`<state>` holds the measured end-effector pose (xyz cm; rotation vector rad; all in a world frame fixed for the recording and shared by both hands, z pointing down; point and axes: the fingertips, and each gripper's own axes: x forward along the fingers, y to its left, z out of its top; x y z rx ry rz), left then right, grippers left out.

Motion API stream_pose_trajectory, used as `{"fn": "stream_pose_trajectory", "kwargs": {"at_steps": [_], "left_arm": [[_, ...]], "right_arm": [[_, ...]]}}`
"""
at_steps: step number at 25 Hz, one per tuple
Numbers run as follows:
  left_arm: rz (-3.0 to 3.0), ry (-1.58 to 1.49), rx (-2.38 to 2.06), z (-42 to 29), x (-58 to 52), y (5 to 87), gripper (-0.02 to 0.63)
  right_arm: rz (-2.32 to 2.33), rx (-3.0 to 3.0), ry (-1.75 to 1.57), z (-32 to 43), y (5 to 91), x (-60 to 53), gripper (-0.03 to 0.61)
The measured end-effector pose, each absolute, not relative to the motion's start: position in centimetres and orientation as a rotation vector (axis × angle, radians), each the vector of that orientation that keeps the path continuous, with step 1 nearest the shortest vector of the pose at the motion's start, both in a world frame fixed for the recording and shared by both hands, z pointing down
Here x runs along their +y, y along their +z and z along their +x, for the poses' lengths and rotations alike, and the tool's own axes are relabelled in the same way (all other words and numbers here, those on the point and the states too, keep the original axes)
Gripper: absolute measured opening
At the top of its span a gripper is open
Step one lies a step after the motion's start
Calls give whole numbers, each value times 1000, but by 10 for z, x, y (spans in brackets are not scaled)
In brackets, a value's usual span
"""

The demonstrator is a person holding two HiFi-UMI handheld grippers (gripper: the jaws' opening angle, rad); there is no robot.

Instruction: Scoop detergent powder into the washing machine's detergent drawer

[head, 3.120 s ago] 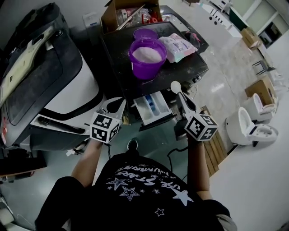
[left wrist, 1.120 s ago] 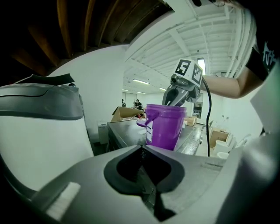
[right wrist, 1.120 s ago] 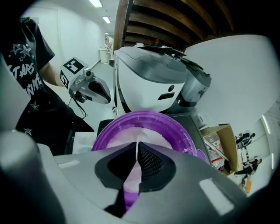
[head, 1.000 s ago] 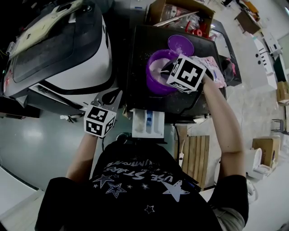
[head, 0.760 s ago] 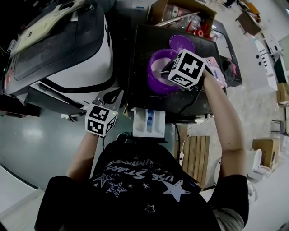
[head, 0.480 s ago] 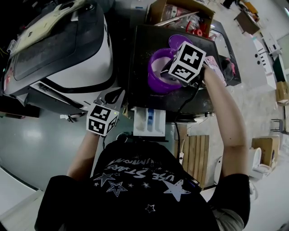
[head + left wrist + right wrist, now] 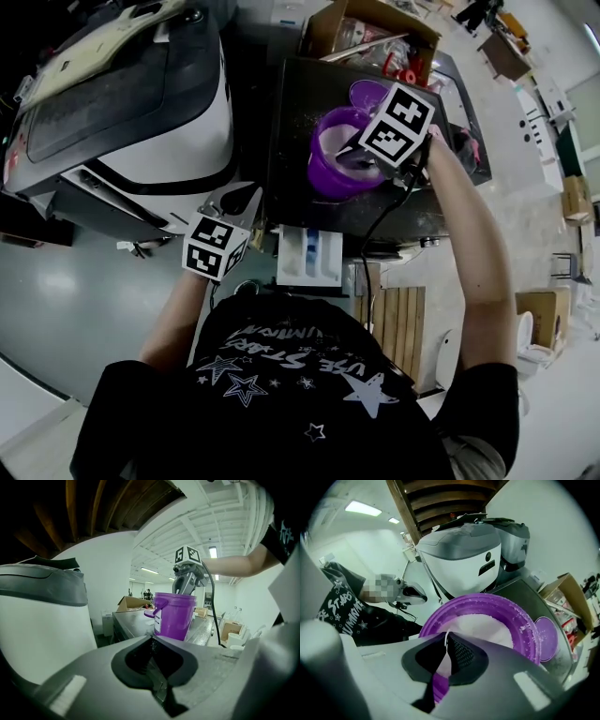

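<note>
Here the right gripper (image 7: pixel 445 651), clamped on a white scoop handle (image 7: pixel 445 641), is over the powder tub (image 7: pixel 328 169); the drawer (image 7: pixel 310 256) juts from the washer's (image 7: pixel 286 122) front edge, nearer the closed, empty left gripper (image 7: pixel 157 677).

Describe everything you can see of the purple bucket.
The purple bucket is round, plastic-looking and open, standing upright on the dark washing machine top. A purple handle and a white label show on its side. White powder lies inside, grains clinging to the wall. Its lid lies beside it. The right gripper, shut on a white spoon, reaches in.
</note>
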<state>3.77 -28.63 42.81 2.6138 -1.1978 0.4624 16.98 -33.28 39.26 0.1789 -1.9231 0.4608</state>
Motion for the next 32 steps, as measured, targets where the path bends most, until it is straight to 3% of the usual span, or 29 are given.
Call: {"fn": "stream_pose_trajectory", "kwargs": {"at_steps": [32], "left_arm": [[2614, 528, -1172, 38, -271, 440, 0]], "right_arm": [[453, -2201, 892, 192, 349, -338, 37]]}}
